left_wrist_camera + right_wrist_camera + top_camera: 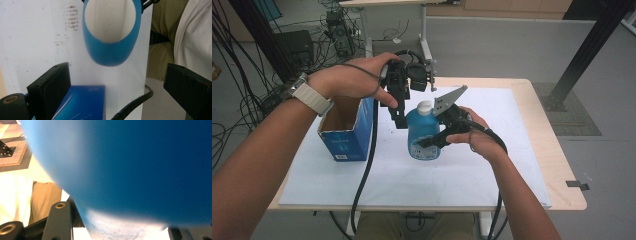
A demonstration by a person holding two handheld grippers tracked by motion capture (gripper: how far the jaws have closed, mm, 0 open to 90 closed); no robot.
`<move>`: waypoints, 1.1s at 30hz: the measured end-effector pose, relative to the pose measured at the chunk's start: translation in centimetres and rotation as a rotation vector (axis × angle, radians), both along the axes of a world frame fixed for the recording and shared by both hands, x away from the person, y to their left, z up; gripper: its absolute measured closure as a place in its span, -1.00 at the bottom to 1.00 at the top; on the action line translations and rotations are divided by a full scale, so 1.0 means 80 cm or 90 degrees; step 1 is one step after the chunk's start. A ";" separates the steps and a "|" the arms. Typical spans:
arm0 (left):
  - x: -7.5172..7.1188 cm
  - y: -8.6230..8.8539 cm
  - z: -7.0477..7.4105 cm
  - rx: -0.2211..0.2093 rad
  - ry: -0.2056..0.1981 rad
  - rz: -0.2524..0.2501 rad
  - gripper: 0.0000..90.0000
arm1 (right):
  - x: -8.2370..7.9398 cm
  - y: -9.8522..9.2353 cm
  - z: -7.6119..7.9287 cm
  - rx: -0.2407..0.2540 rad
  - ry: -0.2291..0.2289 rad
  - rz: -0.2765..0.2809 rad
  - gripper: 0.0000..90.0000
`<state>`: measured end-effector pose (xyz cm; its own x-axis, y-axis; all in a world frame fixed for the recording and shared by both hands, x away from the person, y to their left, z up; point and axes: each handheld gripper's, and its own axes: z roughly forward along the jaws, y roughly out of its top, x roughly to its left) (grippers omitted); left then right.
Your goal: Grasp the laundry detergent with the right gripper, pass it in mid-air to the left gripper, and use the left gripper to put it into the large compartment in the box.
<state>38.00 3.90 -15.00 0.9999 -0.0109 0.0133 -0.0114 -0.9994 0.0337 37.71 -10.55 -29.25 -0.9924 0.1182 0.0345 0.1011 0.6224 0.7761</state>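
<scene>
A blue bottle with a white cap stands upright in the middle of the white mat. My right gripper comes in from the right and is shut on the bottle's body; in the right gripper view the blue bottle sits blurred and very close between the jaws of the right gripper. My left gripper hangs just above and to the left of the cap, pointing down. In the left gripper view the left gripper stands wide open over the bottle and its white cap, holding nothing.
An open blue cardboard box stands left of the bottle, its top also seen as a blue box under the left jaw. A ribbed cable trails off the table's front edge. The wooden table extends past the mat on the right.
</scene>
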 end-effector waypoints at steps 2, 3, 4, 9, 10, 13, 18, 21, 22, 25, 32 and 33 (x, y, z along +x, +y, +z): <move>0.001 -0.002 0.001 0.000 0.000 0.000 -0.83 | 0.001 0.000 0.000 0.000 0.001 0.000 -0.02; 0.001 -0.002 0.001 0.001 0.001 0.001 -0.83 | 0.001 0.001 0.000 0.001 0.001 0.000 -0.02; 0.002 -0.003 0.001 0.000 0.001 0.000 -0.83 | 0.001 0.001 0.000 0.000 0.002 0.000 -0.02; 0.003 -0.006 0.002 -0.006 0.002 0.001 -0.83 | 0.002 0.003 -0.001 -0.002 0.003 0.001 -0.02; 0.003 -0.007 0.002 -0.008 0.003 0.001 -0.83 | 0.002 0.003 -0.001 -0.001 0.002 0.001 -0.02; 0.004 -0.009 0.002 -0.007 0.003 -0.001 -0.83 | 0.003 0.004 0.000 0.000 0.005 0.002 -0.02; 0.005 -0.012 0.001 -0.007 0.004 0.000 -0.83 | 0.004 0.007 0.000 0.002 0.006 0.002 -0.02; 0.005 -0.014 0.001 -0.005 0.003 -0.002 -0.83 | 0.004 0.008 0.000 0.000 0.008 0.004 -0.02; 0.005 -0.015 0.001 -0.005 0.003 -0.001 -0.83 | 0.004 0.009 0.000 0.000 0.006 0.004 -0.02; 0.004 -0.017 0.002 -0.007 0.000 -0.001 -0.83 | 0.004 0.010 0.001 0.002 0.006 0.005 -0.02; 0.006 -0.020 0.004 -0.007 -0.003 0.000 -0.83 | 0.003 0.011 0.002 0.001 0.007 0.005 -0.02; 0.006 -0.020 0.004 -0.007 -0.003 0.003 -0.83 | 0.002 0.011 0.002 0.000 0.006 0.005 -0.02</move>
<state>38.51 2.27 -14.69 0.9998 -0.0067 0.0183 -0.0076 -0.9990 0.0451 37.90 -9.66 -29.07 -0.9930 0.1097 0.0439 0.1031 0.6229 0.7755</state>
